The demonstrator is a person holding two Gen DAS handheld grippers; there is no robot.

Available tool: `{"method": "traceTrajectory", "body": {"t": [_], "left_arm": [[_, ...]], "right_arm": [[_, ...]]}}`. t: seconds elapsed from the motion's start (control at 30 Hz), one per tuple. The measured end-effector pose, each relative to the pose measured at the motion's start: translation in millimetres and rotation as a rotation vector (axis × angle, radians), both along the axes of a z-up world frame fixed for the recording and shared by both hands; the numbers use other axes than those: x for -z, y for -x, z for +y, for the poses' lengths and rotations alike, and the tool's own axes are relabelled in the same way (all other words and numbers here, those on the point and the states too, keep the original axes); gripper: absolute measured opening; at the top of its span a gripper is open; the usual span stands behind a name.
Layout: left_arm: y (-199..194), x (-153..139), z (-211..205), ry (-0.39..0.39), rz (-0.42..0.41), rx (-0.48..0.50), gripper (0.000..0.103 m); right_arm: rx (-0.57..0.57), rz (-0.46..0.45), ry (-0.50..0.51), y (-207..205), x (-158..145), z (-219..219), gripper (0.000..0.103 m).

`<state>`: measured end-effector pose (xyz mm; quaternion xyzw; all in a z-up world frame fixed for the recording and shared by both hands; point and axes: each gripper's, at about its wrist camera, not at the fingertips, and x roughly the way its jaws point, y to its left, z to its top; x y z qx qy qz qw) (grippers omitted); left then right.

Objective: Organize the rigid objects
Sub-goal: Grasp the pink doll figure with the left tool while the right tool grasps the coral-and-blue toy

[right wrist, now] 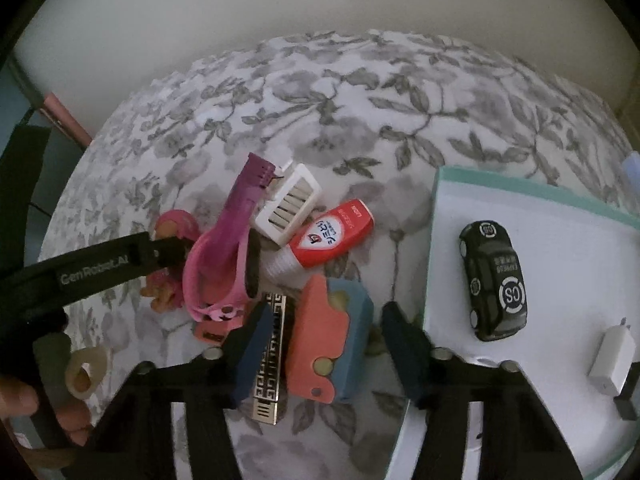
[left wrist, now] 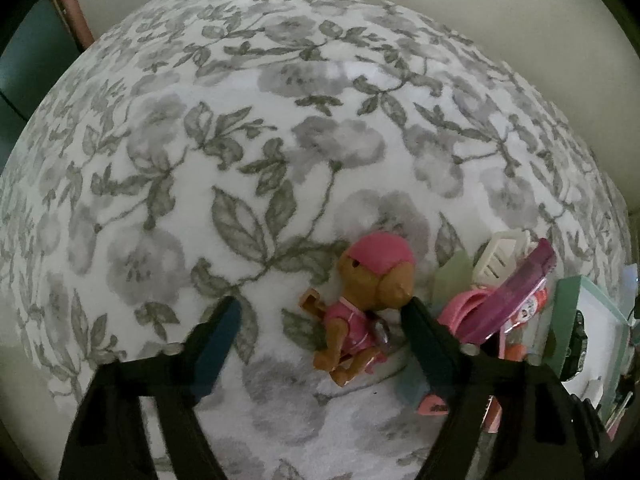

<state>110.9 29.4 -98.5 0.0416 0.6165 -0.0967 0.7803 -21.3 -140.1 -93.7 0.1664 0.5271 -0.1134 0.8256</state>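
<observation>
Nearest in the left wrist view, our left tongs (left wrist: 320,328) stand partly open around the brown plastic toy dog in a pink cap and dress (left wrist: 362,304), which lies on the grey-flowered cloth of the worktop (left wrist: 240,120). One pad sits near its head, the other well clear, so closing may shove it into the pink and purple clutter (left wrist: 504,304).

In the right wrist view, the right tongs (right wrist: 324,336) straddle the salmon-and-blue foam toy car (right wrist: 330,336), not visibly pressing. The black-and-gold patterned bar (right wrist: 270,360) touches the left pad and could be pinched too. The white tray with a mint rim (right wrist: 448,248), just beside, holds a black toy car (right wrist: 494,280) and a white charger (right wrist: 612,360).
</observation>
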Motion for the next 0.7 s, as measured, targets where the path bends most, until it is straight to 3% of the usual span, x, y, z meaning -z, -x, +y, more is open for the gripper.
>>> {"method": "traceTrajectory", "body": {"t": [0.03, 0.23, 0.7], "left_arm": [[-1, 2, 2, -0.007, 0.005, -0.012, 0.064], [-6, 3, 18, -0.037, 0.0, -0.061, 0.061], [-11, 8, 33, -0.037, 0.023, -0.077, 0.061]], "right_arm": [[0.0, 0.005, -0.002, 0, 2, -1, 0.054], [0.008, 0.013, -0.04, 2, 7, -2, 0.052], [0.006, 0.061, -0.028, 3, 4, -1, 0.047]]}}
